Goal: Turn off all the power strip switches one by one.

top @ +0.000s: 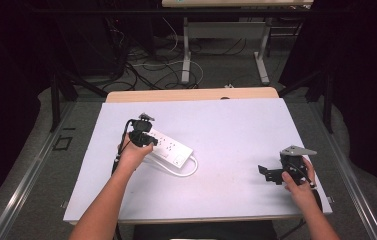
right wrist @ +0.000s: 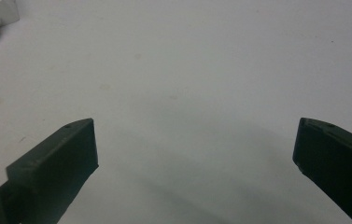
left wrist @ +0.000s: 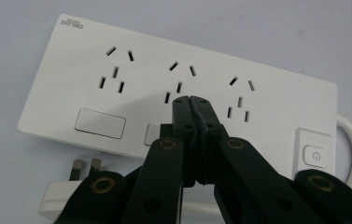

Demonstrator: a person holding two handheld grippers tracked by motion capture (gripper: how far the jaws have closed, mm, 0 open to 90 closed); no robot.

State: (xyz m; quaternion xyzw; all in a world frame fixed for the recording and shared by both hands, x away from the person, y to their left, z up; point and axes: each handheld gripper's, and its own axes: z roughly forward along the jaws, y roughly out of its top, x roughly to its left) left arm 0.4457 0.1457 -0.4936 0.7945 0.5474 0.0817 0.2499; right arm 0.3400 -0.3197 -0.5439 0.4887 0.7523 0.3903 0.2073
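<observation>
Left gripper (left wrist: 190, 99), jaws clenched on nothing, hovers over the white power strip (left wrist: 117, 84) on the bench (top: 236, 130); right gripper (right wrist: 194, 149) jaws released

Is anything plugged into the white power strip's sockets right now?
No, all three socket groups on the power strip show bare slots, and its plug lies beside it.

The high view looks forward and down on the whole worktop (top: 236, 130), while both gripper views sit close above it, sharing the white power strip (left wrist: 178, 88).
</observation>
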